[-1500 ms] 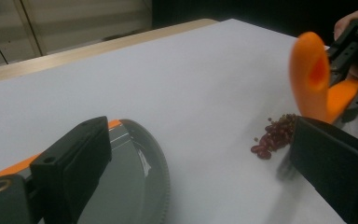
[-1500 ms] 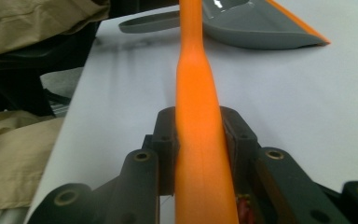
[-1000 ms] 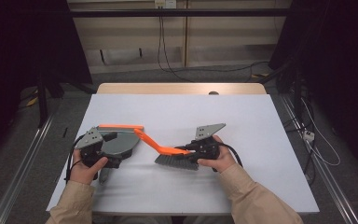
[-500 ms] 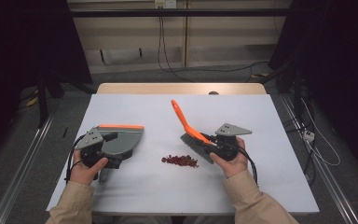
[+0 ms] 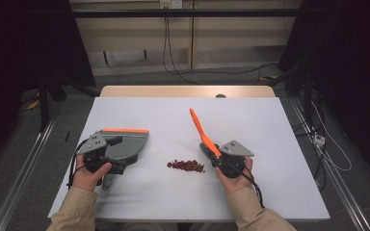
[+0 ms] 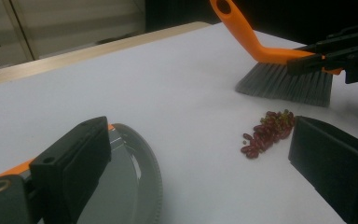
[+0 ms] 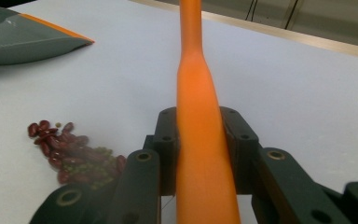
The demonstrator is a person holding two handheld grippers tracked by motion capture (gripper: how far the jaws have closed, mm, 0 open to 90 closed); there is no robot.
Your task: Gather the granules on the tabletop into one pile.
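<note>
Looked to be mid-sweep: gathering a small heap of red and green beans (image 5: 186, 165) toward a dustpan (image 5: 127, 144) on the white table (image 5: 173, 115). Found the right gripper (image 7: 200, 140) clamped hard on the orange handle of a brush (image 5: 200, 127), both jaws pressed against its sides, handle slanting up and away from the person. Seen from the left gripper view, had the grey bristles down at or just above the table top, near the heap on the side away from the pan, not touching the beans. Found the left gripper (image 6: 200, 182) with jaws standing wide, one over the pan's curved grey wall and the other out over bare table; pinched nothing between them that could be made out, so read as steadying the pan rather than gripping it. Lay with the pan flat at the person's left, orange lip along its far edge, and the heap between pan and brush, well short of the pan. Judged the collecting stroke as not yet made. Called next for setting the bristles down just behind the heap and drawing them across toward the pan in one low, even pull. Called also for turning or sliding the pan so that its open lip met the beans, and for pressing it flat to keep strays from slipping underneath.
</note>
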